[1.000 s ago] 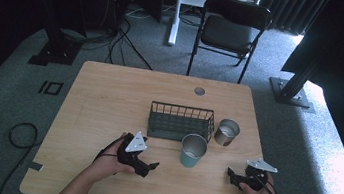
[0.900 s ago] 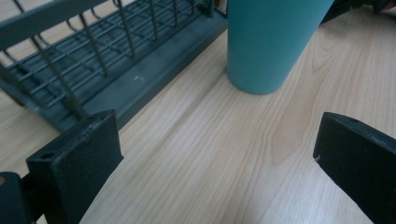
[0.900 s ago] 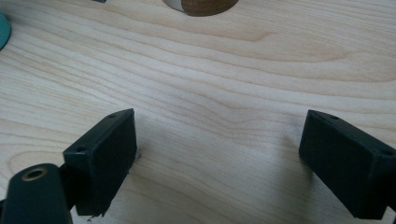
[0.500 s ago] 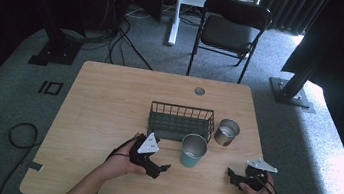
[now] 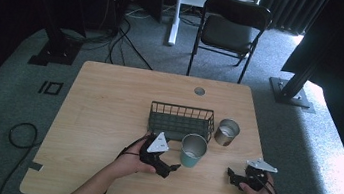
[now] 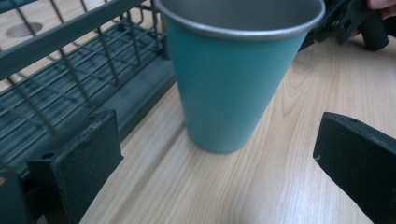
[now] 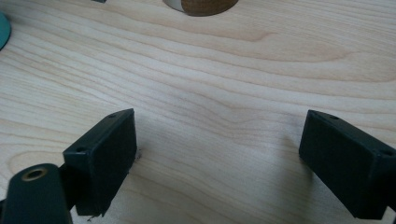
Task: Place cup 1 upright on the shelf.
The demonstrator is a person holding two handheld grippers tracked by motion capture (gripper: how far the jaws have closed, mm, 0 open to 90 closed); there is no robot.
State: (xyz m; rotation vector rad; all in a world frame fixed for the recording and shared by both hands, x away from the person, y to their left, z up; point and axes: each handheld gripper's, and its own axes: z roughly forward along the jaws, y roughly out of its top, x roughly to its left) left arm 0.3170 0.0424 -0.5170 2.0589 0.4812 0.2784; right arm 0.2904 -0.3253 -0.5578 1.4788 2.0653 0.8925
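Note:
A teal cup (image 5: 193, 151) with a steel rim stands upright on the wooden table (image 5: 108, 104), just in front of a dark wire basket (image 5: 181, 121). My left gripper (image 5: 169, 168) lies low at the cup's left front, open. In the left gripper view the teal cup (image 6: 233, 88) rises close ahead between the spread jaws of the left gripper (image 6: 219, 172), not touched by them. My right gripper (image 5: 232, 175) rests near the table's front right, open, with bare wood between its fingers (image 7: 105, 154).
A small steel cup (image 5: 227, 132) stands right of the basket; its base (image 7: 201, 5) sits ahead of the right gripper. The wire basket (image 6: 70, 79) lies to the left of the left jaw. A cable hole (image 5: 199, 91) marks the far edge. A chair (image 5: 232, 29) stands beyond the table.
My left gripper has slid to the right, up to the teal cup. The right gripper has stayed where it was.

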